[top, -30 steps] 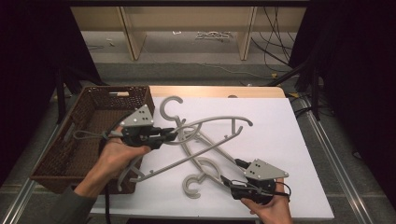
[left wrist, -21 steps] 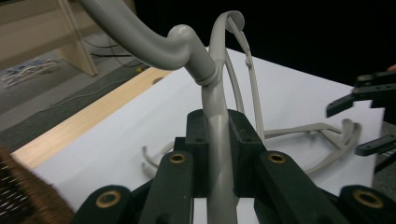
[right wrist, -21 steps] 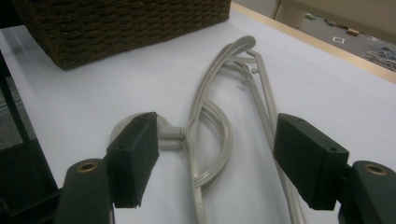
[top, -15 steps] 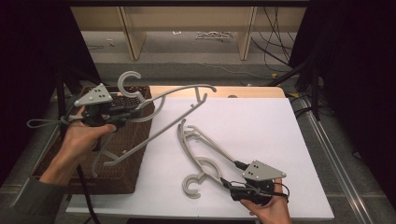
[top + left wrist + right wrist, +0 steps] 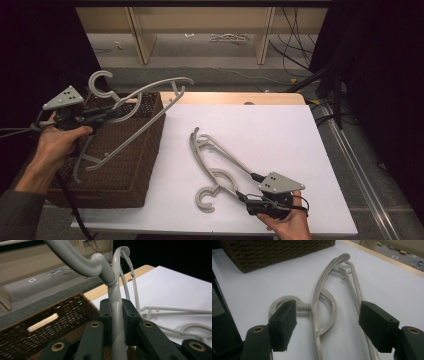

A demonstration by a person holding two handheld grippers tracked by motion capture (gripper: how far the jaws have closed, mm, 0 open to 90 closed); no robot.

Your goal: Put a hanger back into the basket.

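Now, starting at the left, we see the left gripper (image 5: 102, 114) clamped on a grey hanger (image 5: 135, 107), its jaws pressed tight around the neck just below the hook. We hold that hanger in the air above the brown wicker basket (image 5: 135, 170), tilted, with its hook up and its far arm reaching past the basket's rim toward the white table (image 5: 280, 130). Half a second ago this hanger was already over the basket; since then it sits a little lower and closer to the basket's middle. Moving right, the second grey hanger (image 5: 215, 165) lies flat on the table where it lay before, hook toward us. At the far right, the right gripper (image 5: 242, 198) rests low at the table's near edge, unmoved, its jaws spread wide on either side of that hanger's hook end and gripping nothing.
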